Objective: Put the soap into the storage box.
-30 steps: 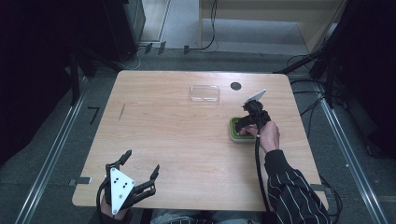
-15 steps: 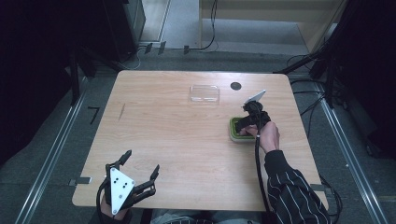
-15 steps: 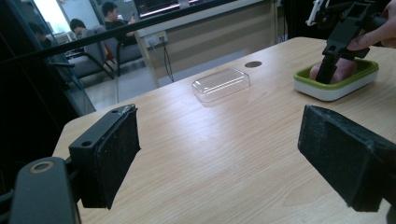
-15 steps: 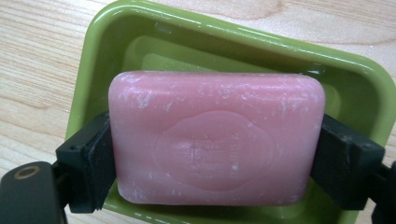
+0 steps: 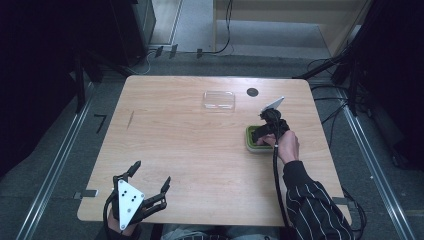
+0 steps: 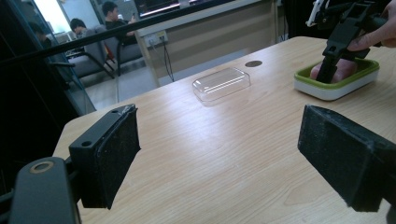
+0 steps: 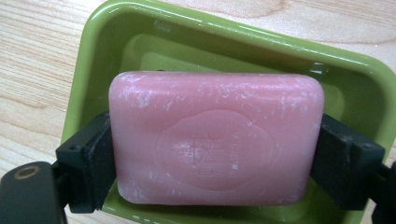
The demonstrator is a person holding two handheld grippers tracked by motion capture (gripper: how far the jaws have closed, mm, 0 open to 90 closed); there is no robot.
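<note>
Pink soap bar [image 7: 215, 140] lay in green dish [image 7: 233, 42] at the surface's [image 5: 190, 150] right side, right tongs [image 7: 217, 161] clamped on its two ends. Left tongs [image 5: 150, 180] gaped wide, holding nothing, at near-left edge. Clear lid [image 5: 219, 99] sat well apart.

A pink bar of soap [image 7: 215, 138] lies flat inside a green soap dish [image 7: 140, 32]. The soap has a round stamp on top and small white marks. The dish sits on the right side of the wooden table.
</note>
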